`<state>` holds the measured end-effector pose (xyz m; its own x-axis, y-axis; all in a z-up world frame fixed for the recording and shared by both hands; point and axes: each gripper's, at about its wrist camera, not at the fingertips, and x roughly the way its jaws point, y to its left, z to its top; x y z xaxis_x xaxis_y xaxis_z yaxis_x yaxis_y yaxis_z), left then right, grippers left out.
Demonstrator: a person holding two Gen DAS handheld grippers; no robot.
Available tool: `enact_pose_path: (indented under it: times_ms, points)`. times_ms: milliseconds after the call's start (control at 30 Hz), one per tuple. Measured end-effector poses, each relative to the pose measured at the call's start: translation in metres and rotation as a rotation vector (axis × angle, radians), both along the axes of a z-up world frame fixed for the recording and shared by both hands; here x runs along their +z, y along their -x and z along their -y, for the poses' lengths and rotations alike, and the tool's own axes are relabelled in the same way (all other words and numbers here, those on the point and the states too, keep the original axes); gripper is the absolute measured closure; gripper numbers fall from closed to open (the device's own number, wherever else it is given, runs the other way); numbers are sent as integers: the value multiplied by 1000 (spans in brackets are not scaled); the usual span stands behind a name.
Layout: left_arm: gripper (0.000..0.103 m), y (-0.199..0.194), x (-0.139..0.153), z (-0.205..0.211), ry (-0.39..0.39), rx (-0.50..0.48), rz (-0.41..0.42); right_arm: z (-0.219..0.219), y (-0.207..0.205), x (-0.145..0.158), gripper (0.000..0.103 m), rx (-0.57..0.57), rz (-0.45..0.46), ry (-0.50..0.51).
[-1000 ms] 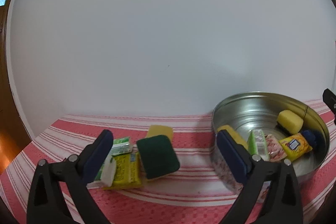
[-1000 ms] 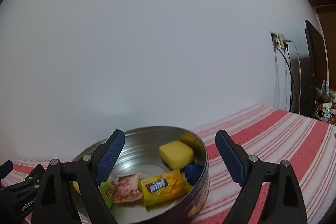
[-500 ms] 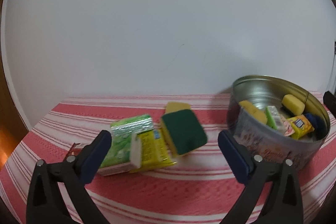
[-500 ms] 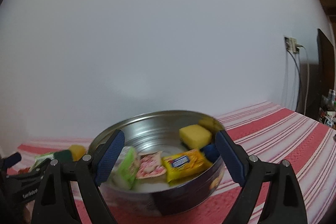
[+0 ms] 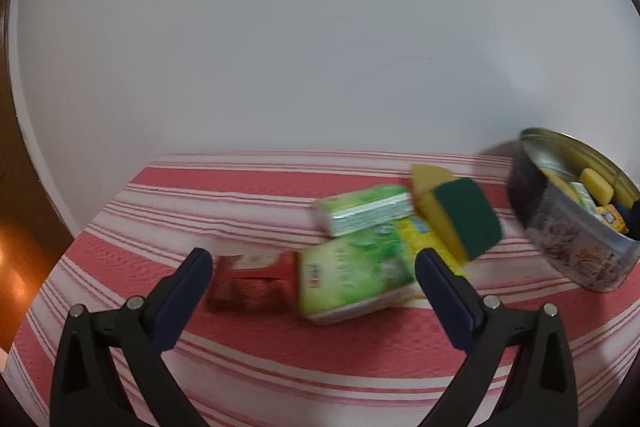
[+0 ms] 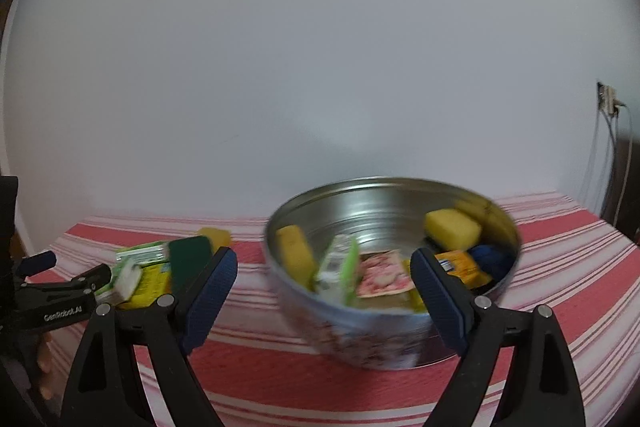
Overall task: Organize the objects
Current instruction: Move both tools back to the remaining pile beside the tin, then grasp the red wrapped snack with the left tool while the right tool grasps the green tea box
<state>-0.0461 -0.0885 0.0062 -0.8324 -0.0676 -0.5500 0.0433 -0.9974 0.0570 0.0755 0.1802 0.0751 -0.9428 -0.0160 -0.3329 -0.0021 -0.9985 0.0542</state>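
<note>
With both sets of fingers spread and empty, my left gripper (image 5: 312, 267) faces the loose green carton (image 5: 352, 279) near the striped tablecloth's (image 5: 280, 367) left edge; my right gripper (image 6: 324, 279) fronts the round metal tin (image 6: 384, 339), likely its destination.

This looks like a room in a home. The surface (image 5: 280, 359) is covered with a red-and-white striped cloth (image 6: 560, 267), the sort spread over a household table, and it stands against a plain white wall (image 6: 320, 47). On the wall at the right a socket (image 6: 606, 99) holds a plug, with cords (image 6: 612, 167) hanging down from it. Dark wooden trim (image 5: 12, 187) runs along the far left edge. On the cloth lie ordinary household goods: kitchen sponges (image 5: 464, 215), snack packets (image 5: 352, 271) and a round biscuit tin (image 6: 384, 291) with more of the same inside.
</note>
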Motion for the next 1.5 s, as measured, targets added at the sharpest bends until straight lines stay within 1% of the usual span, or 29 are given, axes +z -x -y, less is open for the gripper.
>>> enact_pose_path:
  times_ms: [200,300,400,500,567,733,800,900,933,967,1000,1067,1133,1200,1267,1300,1367,1433,1500]
  points:
    - [1,4,0,29,29,45,5,38,9,-4,13,94,52,14]
    - [1,8,3,49,34,98,0,56,16,-7,13,148,82,16]
    - [1,12,4,73,3,146,9,77,22,-12,13,225,122,28]
    - [1,17,3,95,-42,205,40,100,33,-16,13,283,167,35]
    - [1,19,2,104,-62,226,53,114,41,-20,13,324,202,47]
    - [1,19,3,114,-54,281,58,148,61,-30,13,380,286,56]
    - [1,19,4,116,-49,303,60,162,66,-34,13,398,319,42]
    - [1,20,4,120,-51,323,69,183,75,-40,13,408,361,-20]
    - [1,20,4,121,-59,327,73,189,77,-42,14,400,375,-46]
    - [1,20,4,121,-65,329,76,195,80,-45,19,399,395,-66]
    - [1,20,4,121,-67,328,77,200,86,-49,22,405,422,-81]
    - [1,20,5,121,-66,329,76,210,88,-50,28,401,420,-124]
    - [1,20,5,121,-62,324,77,216,88,-51,29,416,421,-142]
    - [1,19,4,117,-57,323,79,216,85,-51,33,429,414,-137]
    - [1,20,3,117,-49,315,84,208,82,-48,42,441,401,-120]
    - [1,21,2,117,-49,311,85,204,82,-48,44,448,397,-110]
    - [1,21,1,116,-59,306,90,193,84,-45,51,463,388,-71]
    - [1,23,-2,116,-79,288,99,188,82,-43,56,480,375,-42]
    - [1,23,-5,116,-98,268,109,182,77,-41,59,495,366,-26]
